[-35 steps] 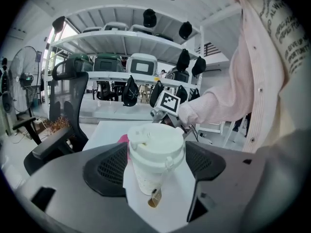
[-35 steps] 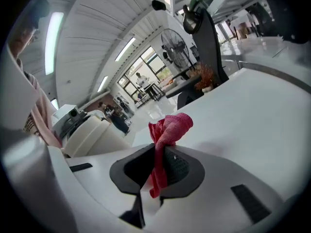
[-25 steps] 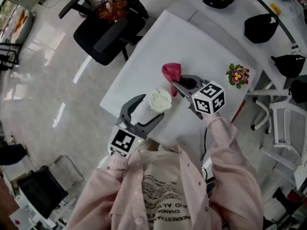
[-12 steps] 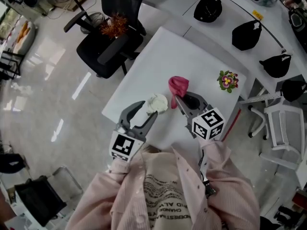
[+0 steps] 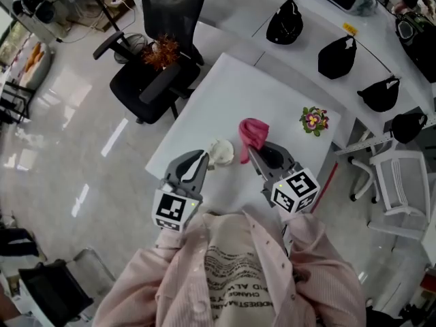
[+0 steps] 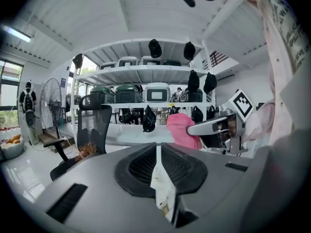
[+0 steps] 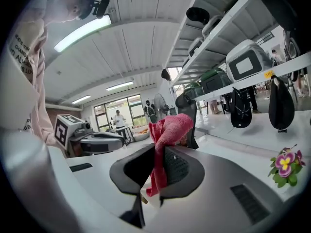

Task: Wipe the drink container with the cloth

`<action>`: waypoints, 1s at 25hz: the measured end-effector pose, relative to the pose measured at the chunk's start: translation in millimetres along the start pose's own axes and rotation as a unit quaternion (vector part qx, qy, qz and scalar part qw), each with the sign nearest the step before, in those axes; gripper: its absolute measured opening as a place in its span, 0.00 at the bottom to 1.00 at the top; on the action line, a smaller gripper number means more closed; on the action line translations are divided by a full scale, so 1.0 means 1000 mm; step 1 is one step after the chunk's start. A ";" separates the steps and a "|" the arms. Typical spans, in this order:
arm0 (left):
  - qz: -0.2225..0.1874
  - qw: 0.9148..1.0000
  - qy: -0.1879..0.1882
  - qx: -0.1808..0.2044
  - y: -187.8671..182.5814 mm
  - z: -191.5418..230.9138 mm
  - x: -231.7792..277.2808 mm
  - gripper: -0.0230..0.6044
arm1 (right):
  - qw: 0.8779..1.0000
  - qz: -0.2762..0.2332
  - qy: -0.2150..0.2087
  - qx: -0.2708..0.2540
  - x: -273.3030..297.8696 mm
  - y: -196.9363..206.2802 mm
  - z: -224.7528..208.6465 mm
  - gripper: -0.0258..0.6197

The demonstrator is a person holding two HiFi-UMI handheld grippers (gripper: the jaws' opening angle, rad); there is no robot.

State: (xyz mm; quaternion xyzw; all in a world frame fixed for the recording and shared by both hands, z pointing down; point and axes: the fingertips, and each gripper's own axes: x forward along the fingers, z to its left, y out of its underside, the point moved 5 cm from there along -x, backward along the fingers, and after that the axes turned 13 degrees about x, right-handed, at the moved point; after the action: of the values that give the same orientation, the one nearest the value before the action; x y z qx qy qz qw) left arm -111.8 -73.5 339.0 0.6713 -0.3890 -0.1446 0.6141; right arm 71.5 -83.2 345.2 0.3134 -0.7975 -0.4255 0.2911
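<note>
Left hand-held gripper [image 6: 157,152], jaws just closing, pinches the white drink container [image 6: 164,191].

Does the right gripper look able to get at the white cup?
Probably yes. The right gripper, shut on the pink cloth, hangs beside the white cup with nothing between them; the left gripper, whose jaws have just been closing, pinches that cup.

Head view: drink container [image 5: 222,150] part-covered by my left gripper [image 5: 202,158], jaws just been closing on it; only a crumpled white bit shows. Left gripper view: one thin white strip visible, rest sunk btwn the pads. Cloth [image 5: 253,132]: lower end lost inside my right gripper [image 5: 251,153]. Office chair [image 5: 153,80] cut by top edge.
</note>
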 end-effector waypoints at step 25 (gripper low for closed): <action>-0.013 0.999 -0.029 -0.001 -0.009 0.017 -0.026 0.04 | 0.997 -0.070 0.031 0.015 -0.043 -0.011 0.003 0.09</action>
State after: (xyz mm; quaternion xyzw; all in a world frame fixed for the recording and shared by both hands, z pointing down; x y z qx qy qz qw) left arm -136.7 -67.8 319.7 0.6711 -0.3983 -0.1725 0.6010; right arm 99.6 -54.2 325.5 0.3857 -0.7704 -0.4230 0.2807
